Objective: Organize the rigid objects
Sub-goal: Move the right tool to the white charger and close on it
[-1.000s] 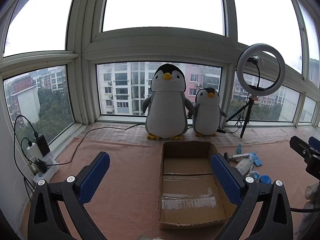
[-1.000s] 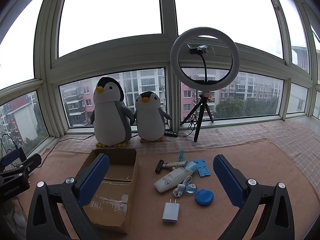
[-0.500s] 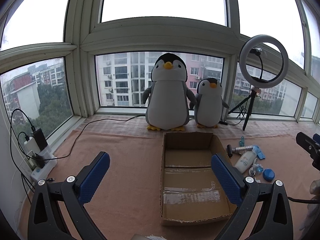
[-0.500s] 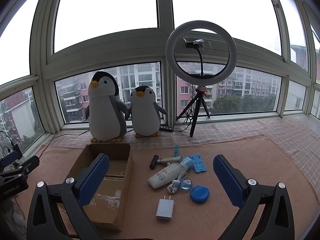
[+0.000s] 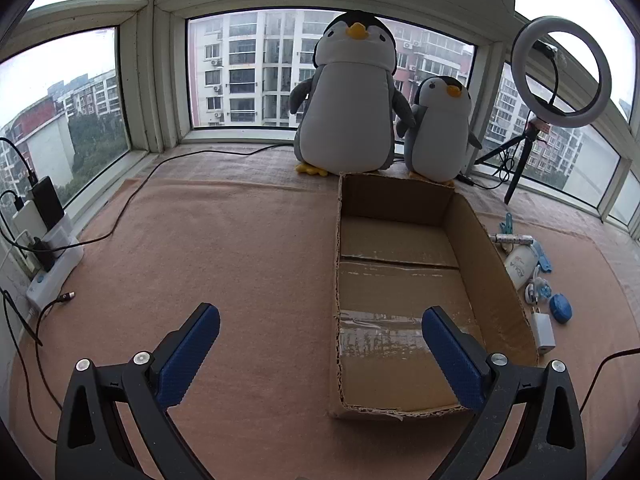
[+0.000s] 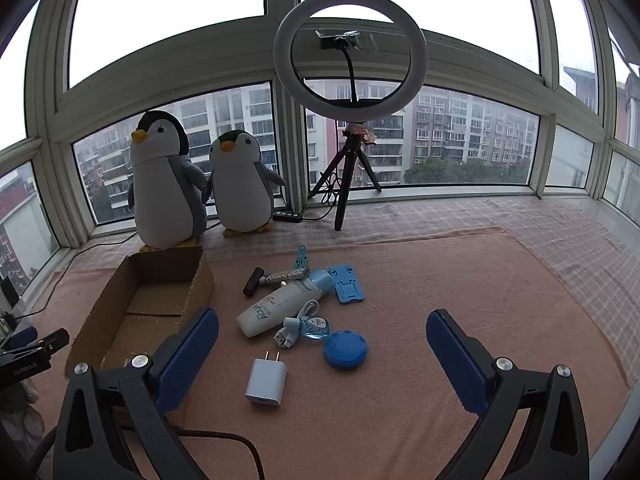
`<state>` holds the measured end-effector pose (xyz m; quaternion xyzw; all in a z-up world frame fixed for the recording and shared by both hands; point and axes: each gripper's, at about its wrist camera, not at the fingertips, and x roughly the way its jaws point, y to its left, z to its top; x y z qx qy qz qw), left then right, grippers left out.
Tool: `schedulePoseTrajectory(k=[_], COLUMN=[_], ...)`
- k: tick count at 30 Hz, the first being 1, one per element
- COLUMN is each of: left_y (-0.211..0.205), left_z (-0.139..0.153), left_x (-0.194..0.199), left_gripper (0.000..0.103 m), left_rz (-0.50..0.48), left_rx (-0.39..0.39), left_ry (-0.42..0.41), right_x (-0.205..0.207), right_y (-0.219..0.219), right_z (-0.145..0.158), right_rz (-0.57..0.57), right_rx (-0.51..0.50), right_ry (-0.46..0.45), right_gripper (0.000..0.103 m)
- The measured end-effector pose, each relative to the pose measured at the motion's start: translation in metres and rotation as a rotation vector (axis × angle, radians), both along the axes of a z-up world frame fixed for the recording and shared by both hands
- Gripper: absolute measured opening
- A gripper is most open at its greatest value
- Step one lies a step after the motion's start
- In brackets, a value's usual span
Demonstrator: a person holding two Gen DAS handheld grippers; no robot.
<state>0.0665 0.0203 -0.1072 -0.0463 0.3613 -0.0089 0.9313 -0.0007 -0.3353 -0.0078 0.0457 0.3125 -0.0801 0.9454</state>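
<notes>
both tongs, left (image 5: 320,350) and right (image 6: 322,354), gape with nothing held; charger (image 6: 267,382) lies just ahead of right tongs, looks light, stiff, slick, so pinch its flat sides, box (image 6: 160,292) ahead-left.

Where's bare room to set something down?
Inside the cardboard box, and on the blanket left of it toward the power strip. Crowded right of the box: lotion bottle, charger, blue round case.
</notes>
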Motion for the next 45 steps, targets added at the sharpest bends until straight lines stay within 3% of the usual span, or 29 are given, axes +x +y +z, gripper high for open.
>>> schedulePoseTrajectory(k=[12, 18, 25, 28, 39, 41, 45], left_y=[-0.004, -0.004, -0.005, -0.007, -0.008, -0.008, -0.008], left_z=[-0.044, -0.054, -0.065, -0.066, -0.068, -0.068, -0.068], left_x=[0.018, 0.021, 0.025, 0.027, 0.028, 0.028, 0.029], left_gripper=[0.092, 0.078, 0.065, 0.065, 0.065, 0.065, 0.065], left_rz=[-0.02, -0.014, -0.029, -0.033, -0.034, -0.036, -0.035], left_rx=[-0.009, -0.025, -0.034, -0.031, -0.031, -0.031, -0.035], left_ry=[0.095, 0.11, 0.136, 0.133, 0.131, 0.132, 0.133], right_x=[0.015, 0.033, 0.055, 0.063, 0.078, 0.079, 0.079], right_y=[0.003, 0.014, 0.032, 0.037, 0.04, 0.04, 0.039], right_z=[-0.042, -0.062, -0.086, -0.096, -0.121, -0.125, -0.133], right_rz=[0.042, 0.07, 0.105, 0.115, 0.108, 0.108, 0.107], right_rx=[0.035, 0.05, 0.03, 0.034, 0.057, 0.06, 0.064], right_ry=[0.125, 0.172, 0.239, 0.273, 0.365, 0.381, 0.403], right_gripper=[0.103, 0.102, 0.089, 0.082, 0.073, 0.065, 0.059])
